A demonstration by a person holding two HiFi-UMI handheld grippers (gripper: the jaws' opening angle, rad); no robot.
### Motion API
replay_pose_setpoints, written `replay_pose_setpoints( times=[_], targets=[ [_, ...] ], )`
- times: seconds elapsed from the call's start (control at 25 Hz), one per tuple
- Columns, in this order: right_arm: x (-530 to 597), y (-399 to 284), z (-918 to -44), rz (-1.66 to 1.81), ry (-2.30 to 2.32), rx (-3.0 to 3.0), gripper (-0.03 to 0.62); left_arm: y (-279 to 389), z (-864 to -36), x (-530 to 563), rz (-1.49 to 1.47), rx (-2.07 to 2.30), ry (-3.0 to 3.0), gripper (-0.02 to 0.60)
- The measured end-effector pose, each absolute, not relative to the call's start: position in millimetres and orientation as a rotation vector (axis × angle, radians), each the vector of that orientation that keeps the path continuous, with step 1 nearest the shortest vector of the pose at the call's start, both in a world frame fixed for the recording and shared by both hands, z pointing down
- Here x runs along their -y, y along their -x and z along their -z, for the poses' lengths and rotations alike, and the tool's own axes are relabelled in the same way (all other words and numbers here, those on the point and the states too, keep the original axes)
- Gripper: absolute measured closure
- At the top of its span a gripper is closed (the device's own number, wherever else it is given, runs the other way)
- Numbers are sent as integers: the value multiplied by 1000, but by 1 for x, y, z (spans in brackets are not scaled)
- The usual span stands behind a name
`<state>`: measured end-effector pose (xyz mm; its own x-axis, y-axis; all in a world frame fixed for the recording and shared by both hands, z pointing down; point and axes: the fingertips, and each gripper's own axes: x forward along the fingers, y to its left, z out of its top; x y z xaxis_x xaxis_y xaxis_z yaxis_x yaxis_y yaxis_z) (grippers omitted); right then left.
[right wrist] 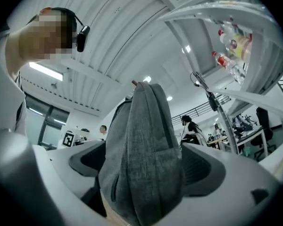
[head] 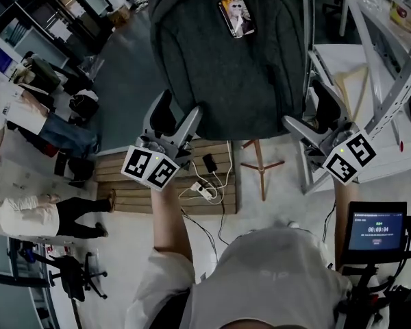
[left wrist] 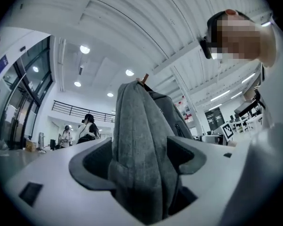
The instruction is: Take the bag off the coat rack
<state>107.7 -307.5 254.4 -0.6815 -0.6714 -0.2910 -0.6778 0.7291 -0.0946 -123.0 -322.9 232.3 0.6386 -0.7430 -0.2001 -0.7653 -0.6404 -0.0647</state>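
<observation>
A dark grey backpack [head: 233,60] hangs on a wooden coat rack, whose foot [head: 260,164] shows below it and whose peg tip [left wrist: 145,77] pokes out above it. My left gripper [head: 177,115] is at the bag's lower left corner, my right gripper [head: 314,112] at its lower right corner. In the left gripper view the grey fabric [left wrist: 141,145] fills the gap between wide-spread jaws. The right gripper view shows the same: the bag [right wrist: 141,149] bulges between wide jaws. Neither pair of pads visibly squeezes the fabric.
Metal shelving [head: 397,67] stands close on the right. A small screen [head: 377,228] sits low right. A power strip with cables [head: 205,189] lies on wooden slats [head: 123,184] under the bag. Two people [head: 34,214] stand on the floor far left.
</observation>
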Motion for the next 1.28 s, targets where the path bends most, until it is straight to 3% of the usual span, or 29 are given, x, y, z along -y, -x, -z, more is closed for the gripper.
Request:
replay_pose_setpoints(
  times=[0.44, 0.72, 1.04, 1.28],
  targets=[
    [337, -93, -266, -121, 1255, -2603, 116, 94, -231, 328, -255, -1163, 2712, 198],
    [336, -88, -262, -41, 1219, -2566, 211, 90, -221, 327, -354, -1237, 2634, 200],
    [328, -93, -254, 15, 1216, -2477, 301, 88, -217, 318, -342, -1357, 2574, 304],
    [324, -85, -240, 27, 1190, -2470, 328, 95, -204, 310, -372, -1410, 2544, 346]
  ],
)
